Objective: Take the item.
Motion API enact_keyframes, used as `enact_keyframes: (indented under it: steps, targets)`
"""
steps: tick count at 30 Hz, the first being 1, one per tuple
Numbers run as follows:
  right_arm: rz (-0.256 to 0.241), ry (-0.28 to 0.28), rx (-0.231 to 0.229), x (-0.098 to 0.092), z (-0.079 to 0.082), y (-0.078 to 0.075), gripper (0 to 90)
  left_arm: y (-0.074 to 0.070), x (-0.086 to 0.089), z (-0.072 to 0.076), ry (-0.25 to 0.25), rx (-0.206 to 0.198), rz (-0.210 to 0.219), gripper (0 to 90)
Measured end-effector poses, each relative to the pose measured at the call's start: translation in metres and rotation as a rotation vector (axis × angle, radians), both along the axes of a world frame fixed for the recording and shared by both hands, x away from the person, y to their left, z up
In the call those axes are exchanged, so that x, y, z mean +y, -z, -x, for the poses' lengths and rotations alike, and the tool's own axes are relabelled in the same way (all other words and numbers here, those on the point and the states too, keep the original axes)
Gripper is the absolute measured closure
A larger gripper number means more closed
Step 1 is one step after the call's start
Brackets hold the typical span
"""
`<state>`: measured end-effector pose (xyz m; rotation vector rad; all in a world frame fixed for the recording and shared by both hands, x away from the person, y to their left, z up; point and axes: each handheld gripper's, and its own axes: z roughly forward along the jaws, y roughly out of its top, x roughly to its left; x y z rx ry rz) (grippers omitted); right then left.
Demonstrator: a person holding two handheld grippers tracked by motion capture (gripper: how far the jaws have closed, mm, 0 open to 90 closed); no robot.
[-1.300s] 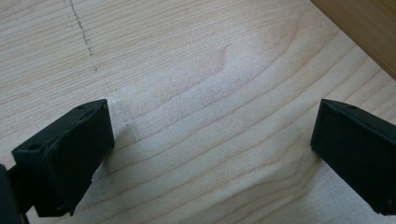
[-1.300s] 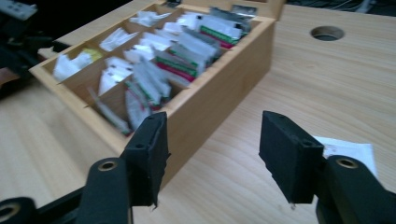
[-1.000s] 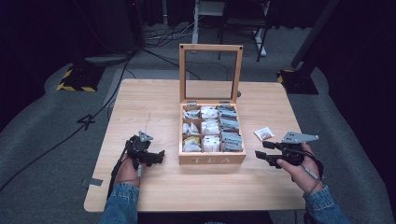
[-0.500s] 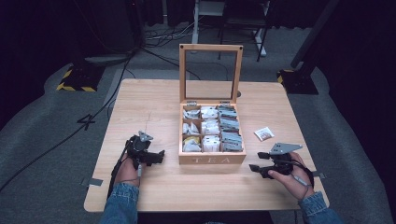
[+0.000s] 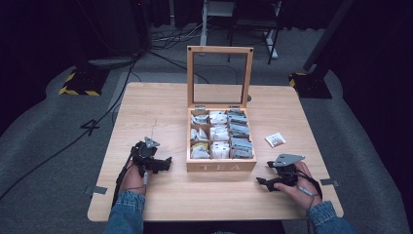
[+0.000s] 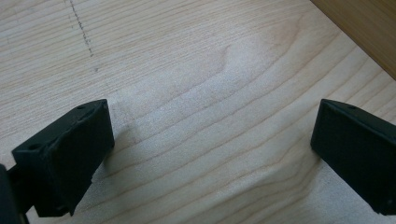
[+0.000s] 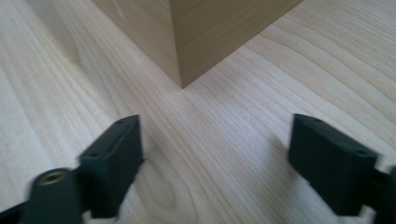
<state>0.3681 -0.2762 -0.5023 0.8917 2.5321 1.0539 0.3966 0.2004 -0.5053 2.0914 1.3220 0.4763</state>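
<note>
Resting low at the near edge of the table (image 5: 160,204), both grippers are empty with their jaws spread wide. The left gripper (image 5: 165,162) lies just left of the tea box (image 5: 221,165), its nose turned toward the box's left wall; its own view has bare wood grain between the jaws and a corner of the box wall at upper right. The right gripper (image 5: 263,182) sits near the box's front right corner, pointing at it, and in its own view that corner (image 7: 180,56) stands just beyond the open jaws, not touched.

The box stands mid-table with its framed lid (image 5: 220,75) upright on the hinges. Its compartments are packed with tea bags (image 5: 220,132): pale sachets in the left and middle columns, grey ones stacked in the right column. One loose sachet (image 5: 275,140) lies on the table to the right of the box, well apart from either gripper.

By the look of it, the filling is nearly done. What seems left is that stray sachet, if it belongs in the box, and then lowering the lid. Neither step is begun: nothing is held and the lid is fully open.
</note>
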Motion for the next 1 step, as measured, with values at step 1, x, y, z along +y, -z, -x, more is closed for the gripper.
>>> enact_keyframes:
  steps: [1]
  targets:
    - [-0.013, 0.006, -0.011, 0.0016, -0.0001, 0.0026, 6.7, 0.0, 0.0, 0.0, 0.0, 0.0, 0.0, 0.0]
